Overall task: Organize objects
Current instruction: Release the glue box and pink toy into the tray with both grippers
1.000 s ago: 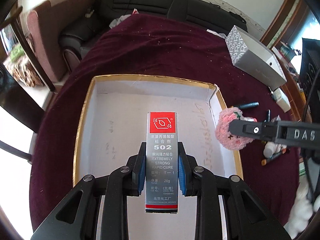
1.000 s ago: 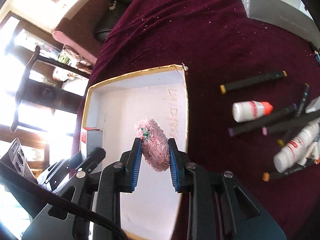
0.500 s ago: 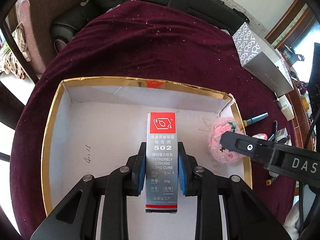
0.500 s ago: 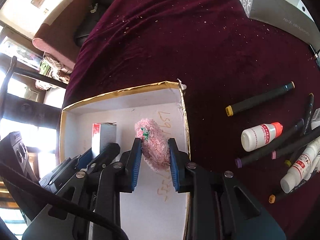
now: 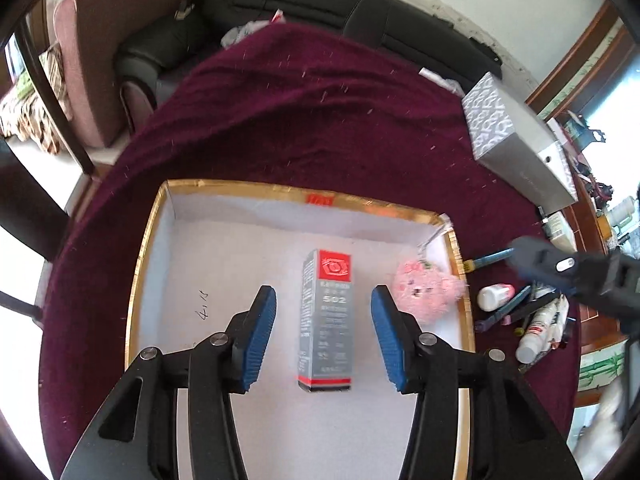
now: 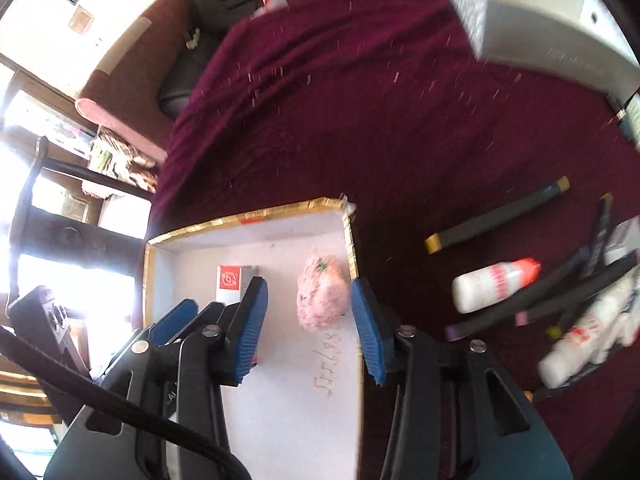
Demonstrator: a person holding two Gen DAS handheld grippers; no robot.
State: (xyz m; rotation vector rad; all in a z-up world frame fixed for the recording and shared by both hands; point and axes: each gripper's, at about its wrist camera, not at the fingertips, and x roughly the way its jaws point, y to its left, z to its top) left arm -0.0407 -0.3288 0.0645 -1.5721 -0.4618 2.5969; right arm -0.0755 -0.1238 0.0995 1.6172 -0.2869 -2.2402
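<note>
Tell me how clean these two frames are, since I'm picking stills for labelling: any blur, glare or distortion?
Left wrist view: the glue box and gold-rimmed box are fairly sharp, the right tool crossing at the right is smeared, and fisheye bends the edges. Right wrist view: motion blur throughout, specks on the maroon cloth streak, windows at left are blown out, and the pink plush is soft.

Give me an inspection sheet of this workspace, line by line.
Surface: maroon cloth over the table, speckled with lint.
Job's things: glue box and pink plush lie in the gold-rimmed tray.
Clutter: markers, white bottles, grey carton on the cloth outside the tray.
Grippers: left tongs and right tongs have just been opening; pads clear of both items.
Cables: black one at the right wrist view's lower left.
Surroundings: black sofa, armchair.
</note>
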